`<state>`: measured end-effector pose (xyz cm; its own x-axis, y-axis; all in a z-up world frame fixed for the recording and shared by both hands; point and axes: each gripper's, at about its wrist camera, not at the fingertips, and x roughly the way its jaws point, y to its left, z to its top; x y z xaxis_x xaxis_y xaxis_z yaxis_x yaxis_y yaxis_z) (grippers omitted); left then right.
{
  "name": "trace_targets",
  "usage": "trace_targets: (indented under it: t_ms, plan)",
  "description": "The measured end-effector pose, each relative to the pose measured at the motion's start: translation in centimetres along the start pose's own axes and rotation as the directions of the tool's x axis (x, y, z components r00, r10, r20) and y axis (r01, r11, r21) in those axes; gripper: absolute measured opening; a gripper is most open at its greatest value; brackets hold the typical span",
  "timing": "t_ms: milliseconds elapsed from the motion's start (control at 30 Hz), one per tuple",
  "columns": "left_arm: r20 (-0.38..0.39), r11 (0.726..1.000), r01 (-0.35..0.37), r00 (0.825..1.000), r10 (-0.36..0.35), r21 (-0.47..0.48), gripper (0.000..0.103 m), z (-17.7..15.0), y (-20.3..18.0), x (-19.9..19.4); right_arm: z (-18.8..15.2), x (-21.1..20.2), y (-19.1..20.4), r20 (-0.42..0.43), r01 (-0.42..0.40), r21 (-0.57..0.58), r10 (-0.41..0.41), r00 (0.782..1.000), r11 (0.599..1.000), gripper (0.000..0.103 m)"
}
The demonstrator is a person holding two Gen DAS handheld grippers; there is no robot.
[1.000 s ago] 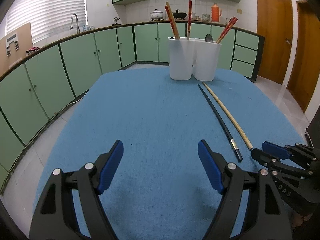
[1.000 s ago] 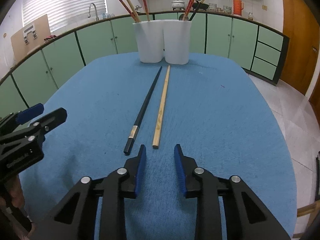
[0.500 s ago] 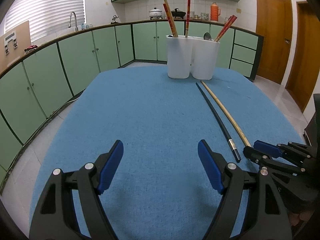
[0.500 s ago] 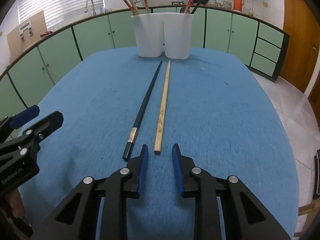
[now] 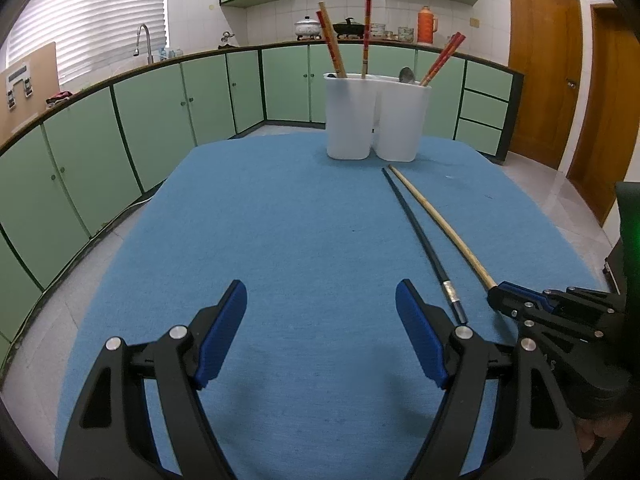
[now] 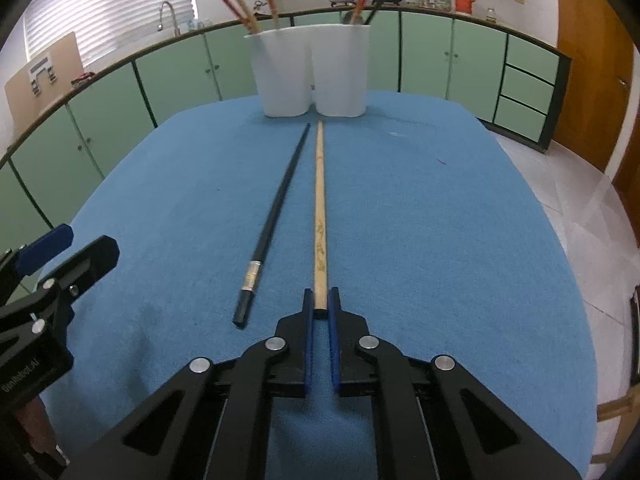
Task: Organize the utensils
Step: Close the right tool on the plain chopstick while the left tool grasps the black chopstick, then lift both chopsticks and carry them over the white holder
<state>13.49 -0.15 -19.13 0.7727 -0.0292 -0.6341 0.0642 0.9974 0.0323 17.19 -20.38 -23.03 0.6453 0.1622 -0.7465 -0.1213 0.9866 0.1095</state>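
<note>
Now right tongs (image 6: 319,307) pinching near end of wooden chopstick (image 6: 319,200) on blue bench (image 6: 440,240), black chopstick (image 6: 276,208) alongside at nine o'clock, white holder (image 6: 312,76) at twelve, left tongs (image 5: 320,336) spread, empty.

Green cabinets (image 5: 152,120) curve under a dark counter (image 5: 120,76), sink tap (image 5: 142,40) by blinds (image 5: 100,12), white tile wall (image 5: 272,16), wooden doors (image 5: 540,80), pale tiled floor (image 5: 560,184)
</note>
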Motion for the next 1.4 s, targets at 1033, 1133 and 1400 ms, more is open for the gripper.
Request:
trace_targets:
  t_ms: [1033,1133,1400]
  plan:
    - [-0.148,0.995,0.094,0.984,-0.096,-0.019,0.021,-1.5,-8.6,4.1,-2.0,-4.4,-7.4,0.065,0.032,0.144,-0.042,0.997,0.989,0.007]
    - [-0.153,0.995,0.096,0.983,-0.098,-0.023,0.009,-1.5,-9.0,4.2,-2.1,-4.6,-7.5,0.071,0.028,0.150,-0.039,0.997,0.988,0.007]
    - [-0.157,0.996,0.083,0.984,-0.086,-0.023,0.006,-1.5,-8.8,3.8,-2.1,-5.1,-8.1,0.089,0.032,0.157,-0.046,0.995,0.987,0.007]
